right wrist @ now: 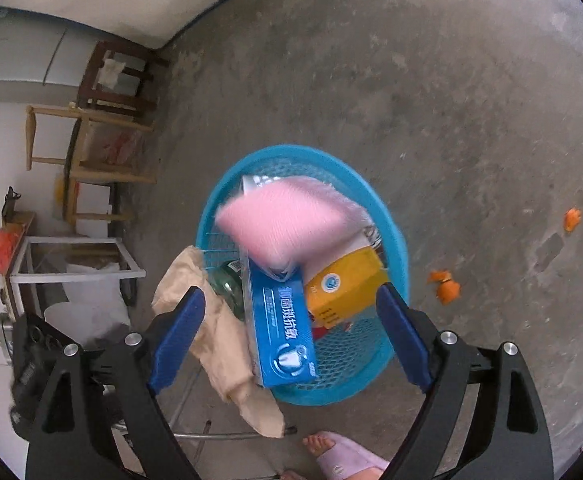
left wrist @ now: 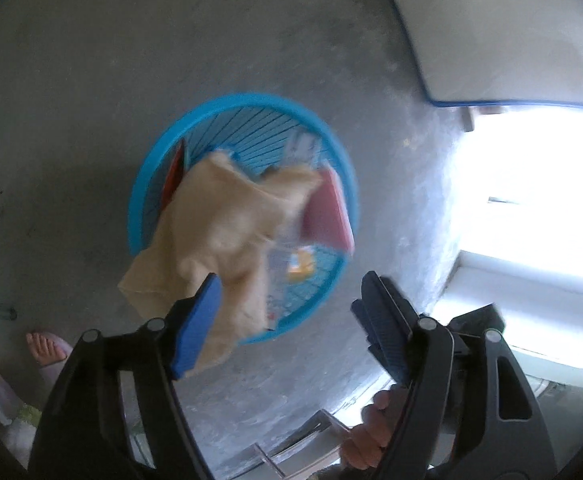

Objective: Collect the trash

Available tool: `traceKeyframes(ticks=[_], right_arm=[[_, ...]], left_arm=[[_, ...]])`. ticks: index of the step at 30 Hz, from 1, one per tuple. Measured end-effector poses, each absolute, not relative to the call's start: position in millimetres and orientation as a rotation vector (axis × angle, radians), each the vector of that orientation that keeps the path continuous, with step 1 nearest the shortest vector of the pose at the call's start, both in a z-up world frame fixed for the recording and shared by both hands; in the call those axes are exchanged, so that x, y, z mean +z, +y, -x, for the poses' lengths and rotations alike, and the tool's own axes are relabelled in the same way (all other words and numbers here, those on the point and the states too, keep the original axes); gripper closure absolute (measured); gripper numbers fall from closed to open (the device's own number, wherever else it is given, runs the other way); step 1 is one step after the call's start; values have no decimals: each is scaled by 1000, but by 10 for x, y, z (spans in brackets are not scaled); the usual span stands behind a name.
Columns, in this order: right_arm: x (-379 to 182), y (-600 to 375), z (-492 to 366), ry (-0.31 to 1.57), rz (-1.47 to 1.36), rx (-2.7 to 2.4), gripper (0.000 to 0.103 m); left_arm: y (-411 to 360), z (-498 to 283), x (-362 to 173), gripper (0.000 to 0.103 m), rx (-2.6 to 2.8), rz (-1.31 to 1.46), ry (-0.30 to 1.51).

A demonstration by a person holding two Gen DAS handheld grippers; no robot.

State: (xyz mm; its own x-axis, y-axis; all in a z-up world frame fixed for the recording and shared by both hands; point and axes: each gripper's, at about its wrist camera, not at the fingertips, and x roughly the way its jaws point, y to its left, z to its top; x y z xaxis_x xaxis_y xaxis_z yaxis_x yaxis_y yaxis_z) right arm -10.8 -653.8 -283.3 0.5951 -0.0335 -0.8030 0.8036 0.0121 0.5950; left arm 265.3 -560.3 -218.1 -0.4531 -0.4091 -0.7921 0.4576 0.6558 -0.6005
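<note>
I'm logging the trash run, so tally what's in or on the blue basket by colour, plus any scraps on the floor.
Pink: 1, pink packet
Blue: 1, blue toothpaste box
Yellow: 1, yellow carton
Green: 1, green glass bottle
Beige: 1, beige cloth draped over the blue basket rim
Orange: 2, orange peel scraps on the floor
Total: 7

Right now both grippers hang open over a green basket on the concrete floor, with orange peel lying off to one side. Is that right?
Not quite: the basket is blue, not green, as the right wrist view shows. The left gripper and right gripper are open above it, and orange peel lies on the concrete floor beside it.
</note>
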Motion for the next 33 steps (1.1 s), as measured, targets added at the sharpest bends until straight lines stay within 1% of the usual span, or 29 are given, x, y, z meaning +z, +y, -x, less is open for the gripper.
traceKeyframes(ticks=[5, 10, 14, 15, 16, 17, 19, 20, 21, 23, 24, 26, 28, 33], right_arm=[[-2618, -6374, 377, 668, -1379, -759, 18], [-2439, -6173, 623, 650, -1358, -749, 18], [-2112, -5849, 801, 643, -1284, -715, 18], [-2014, -5764, 815, 648, -1255, -709, 18], [-1805, -5586, 852, 649, -1188, -691, 18], [-1642, -5448, 874, 646, -1133, -679, 18], [-1297, -5147, 914, 641, -1018, -658, 18], [-1146, -4993, 926, 638, -966, -646, 14], [-936, -4769, 939, 629, -895, -621, 12], [-660, -4462, 954, 626, -794, -610, 9], [-477, -4242, 968, 616, -718, -614, 6], [-263, -3941, 991, 589, -620, -642, 6], [-80, -3620, 1000, 567, -505, -664, 6], [165, -3003, 947, 574, -316, -695, 6]], left_arm=[[-5473, -2658, -1569, 34, -1136, -8, 1701], [-5093, -2736, -875, 34, -1220, 39, 1592], [-4605, -2649, -164, 33, -1302, 24, 1432], [-4427, -2582, 38, 31, -1324, -4, 1370], [-4268, -2499, 197, 28, -1339, -35, 1313], [-4104, -2412, 330, 27, -1346, -57, 1261], [-3724, -2258, 542, 20, -1339, -110, 1157], [-3458, -2149, 650, 19, -1315, -137, 1090], [-3317, -2105, 683, 18, -1298, -149, 1056], [-2838, -1911, 762, 11, -1214, -184, 943], [-2620, -1827, 766, 10, -1166, -191, 900], [-2260, -1729, 726, 8, -1081, -196, 846], [-1911, -1631, 646, 8, -992, -188, 819], [-1241, -1584, 452, 8, -853, -111, 846]])
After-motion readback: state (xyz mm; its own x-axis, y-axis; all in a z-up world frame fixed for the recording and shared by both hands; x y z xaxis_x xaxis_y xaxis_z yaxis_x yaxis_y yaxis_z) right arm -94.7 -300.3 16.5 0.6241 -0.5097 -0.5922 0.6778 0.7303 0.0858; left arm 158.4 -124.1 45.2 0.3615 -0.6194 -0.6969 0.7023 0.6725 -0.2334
